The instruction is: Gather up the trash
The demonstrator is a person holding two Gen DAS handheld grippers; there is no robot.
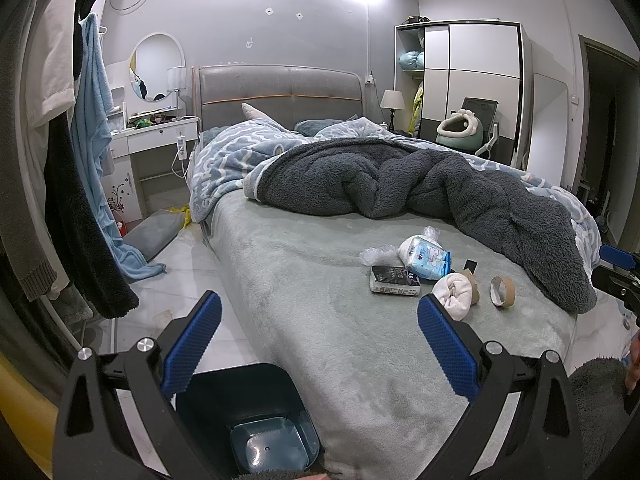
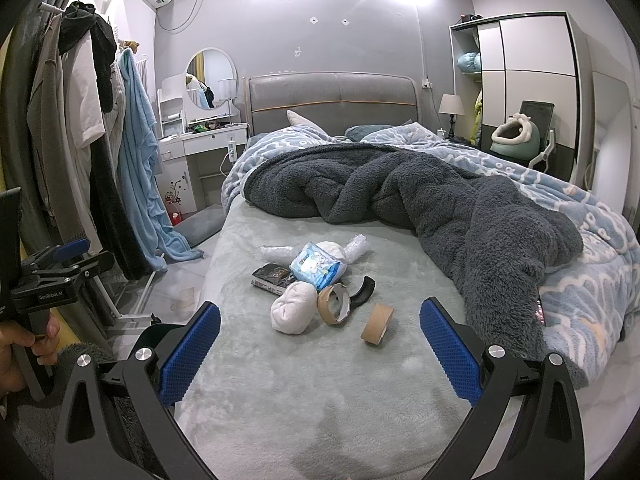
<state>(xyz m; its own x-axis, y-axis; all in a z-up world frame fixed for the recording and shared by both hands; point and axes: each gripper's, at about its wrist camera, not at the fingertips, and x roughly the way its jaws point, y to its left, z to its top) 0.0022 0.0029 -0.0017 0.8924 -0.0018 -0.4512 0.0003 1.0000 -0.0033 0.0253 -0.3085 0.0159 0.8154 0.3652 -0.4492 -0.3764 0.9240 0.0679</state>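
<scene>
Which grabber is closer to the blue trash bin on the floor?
Left. The left gripper hangs open right above the bin beside the bed. The right gripper is open over the mattress, facing the trash pile; no bin shows in its view.

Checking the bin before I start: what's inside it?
The bin looks empty: its bare bottom shows. The left fingers and bed hide part of its inside.

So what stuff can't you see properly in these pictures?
- Trash bin: left wrist view only; the gripper's frame and the bottom edge cut it off.
- Dark box: its print is too small to read in either view.
- Second cardboard ring: the white bundle hides most of it in the left wrist view.
- Bed under the grey blanket: covered in both views.
</scene>
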